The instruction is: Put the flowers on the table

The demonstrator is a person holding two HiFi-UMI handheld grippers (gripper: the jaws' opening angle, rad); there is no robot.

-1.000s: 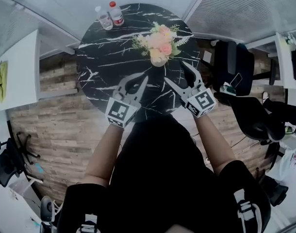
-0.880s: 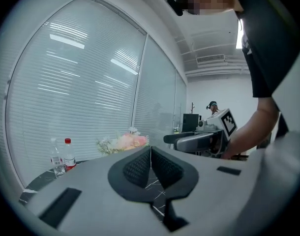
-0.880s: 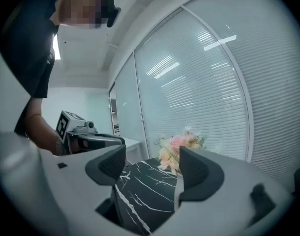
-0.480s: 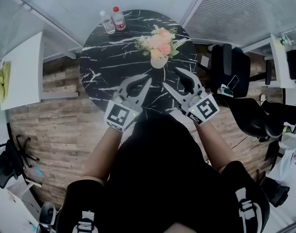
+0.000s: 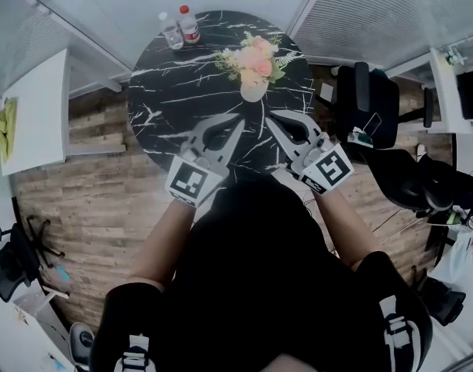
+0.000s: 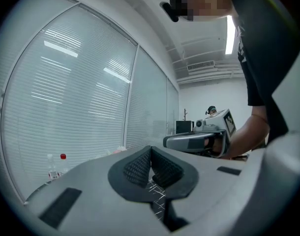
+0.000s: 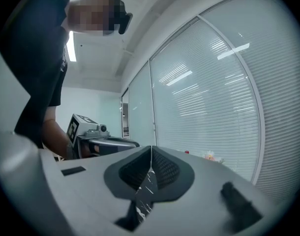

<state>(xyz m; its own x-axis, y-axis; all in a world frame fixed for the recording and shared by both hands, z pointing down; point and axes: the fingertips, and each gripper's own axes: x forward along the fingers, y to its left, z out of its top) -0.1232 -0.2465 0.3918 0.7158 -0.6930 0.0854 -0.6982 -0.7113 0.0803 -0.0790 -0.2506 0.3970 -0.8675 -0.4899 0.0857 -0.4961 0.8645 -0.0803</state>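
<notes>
Flowers [image 5: 254, 60] stand in their vase on the black table [image 5: 163, 107], just beyond both tips. My left tongs [image 5: 240, 122] sit pressed together, empty; my right tongs [image 5: 270, 118] have just closed on nothing.

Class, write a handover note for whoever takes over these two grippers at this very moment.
Left gripper: shut, empty, over the table's near edge.
Right gripper: jaws have just closed, nothing between them.
Flowers: upright in their vase on the round black table, clear of both grippers.
Done: flowers placed. Left: apparently nothing.
</notes>
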